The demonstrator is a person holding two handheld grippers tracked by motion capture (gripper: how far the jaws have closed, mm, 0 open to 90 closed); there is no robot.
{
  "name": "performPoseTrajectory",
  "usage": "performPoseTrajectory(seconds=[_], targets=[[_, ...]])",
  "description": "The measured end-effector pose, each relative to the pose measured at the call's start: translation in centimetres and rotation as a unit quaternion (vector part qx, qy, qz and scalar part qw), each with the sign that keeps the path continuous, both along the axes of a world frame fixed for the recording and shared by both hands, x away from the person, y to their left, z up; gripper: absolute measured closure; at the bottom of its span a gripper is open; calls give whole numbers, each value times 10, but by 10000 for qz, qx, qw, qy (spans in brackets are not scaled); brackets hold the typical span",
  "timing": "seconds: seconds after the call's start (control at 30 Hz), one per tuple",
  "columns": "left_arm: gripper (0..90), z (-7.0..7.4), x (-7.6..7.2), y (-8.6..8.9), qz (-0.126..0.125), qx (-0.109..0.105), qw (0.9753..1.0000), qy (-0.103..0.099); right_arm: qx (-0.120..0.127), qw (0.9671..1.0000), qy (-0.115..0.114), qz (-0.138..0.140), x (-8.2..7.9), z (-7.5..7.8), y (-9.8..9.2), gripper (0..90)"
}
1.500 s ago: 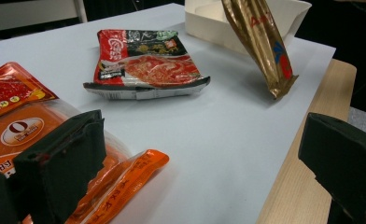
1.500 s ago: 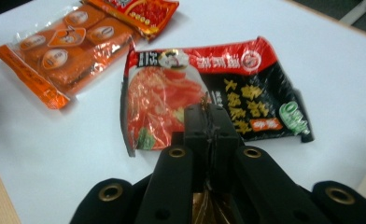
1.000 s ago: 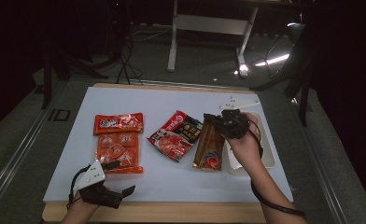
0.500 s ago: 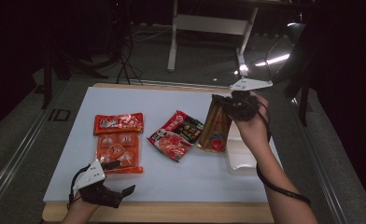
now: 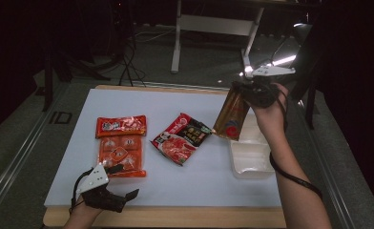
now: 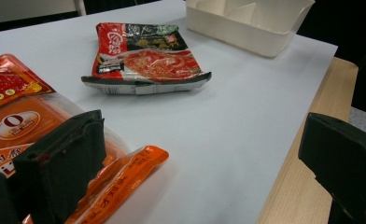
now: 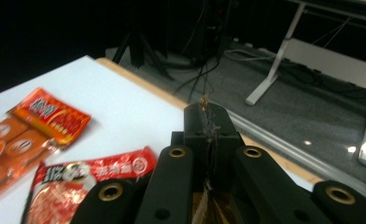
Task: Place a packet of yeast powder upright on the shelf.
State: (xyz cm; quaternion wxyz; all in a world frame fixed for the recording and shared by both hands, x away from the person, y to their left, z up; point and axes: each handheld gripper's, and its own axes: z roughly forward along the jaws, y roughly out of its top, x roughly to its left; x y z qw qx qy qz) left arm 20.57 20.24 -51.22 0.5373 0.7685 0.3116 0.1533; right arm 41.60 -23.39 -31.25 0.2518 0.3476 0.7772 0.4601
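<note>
White tray (image 5: 250, 162) at the table's right edge sits under the raised gold pouch (image 5: 230, 116). Right gripper (image 5: 244, 88) has its jaws pinched on the pouch's top edge, pouch hanging above the tray. Right gripper view shows that edge clamped. Left gripper (image 5: 123, 195) rests at the near edge, jaws spread, beside the orange pack (image 5: 120, 155). Left gripper view shows tray dividers (image 6: 246, 9); its contents can't be seen

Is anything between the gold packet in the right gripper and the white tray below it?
Nothing visible. The gold packet hangs from the right gripper above the far end of the white tray, whose compartments look empty. The red sauce packet lies clear, left of the tray.
</note>
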Motion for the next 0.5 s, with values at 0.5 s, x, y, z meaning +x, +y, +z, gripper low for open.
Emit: performPoseTrajectory(seconds=[0.5], targets=[[13, -1, 0, 0, -9, 7, 10000, 39, 10, 9994, -113, -323, 34, -8, -27, 882]])
